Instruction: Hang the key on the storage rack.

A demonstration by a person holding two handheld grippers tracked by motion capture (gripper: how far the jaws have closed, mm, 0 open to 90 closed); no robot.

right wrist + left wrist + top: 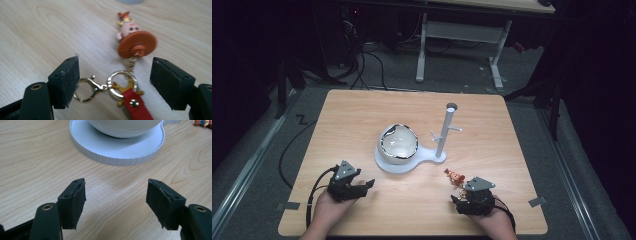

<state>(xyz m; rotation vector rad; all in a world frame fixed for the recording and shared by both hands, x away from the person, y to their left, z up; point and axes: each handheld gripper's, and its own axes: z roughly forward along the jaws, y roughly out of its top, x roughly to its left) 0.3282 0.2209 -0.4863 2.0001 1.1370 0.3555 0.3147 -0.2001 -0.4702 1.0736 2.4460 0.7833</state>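
A keychain [130, 72] with a small figure in an orange hat, gold rings, a clasp and a red strap is seen lying on the wooden bench [37, 30] between the right gripper [115, 82]'s wide-open black jaws, untouched by either.

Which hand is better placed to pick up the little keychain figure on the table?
Right. The right claw stands open with the keychain lying between its jaws. The left claw, also open, faces the white stand base, away from it.
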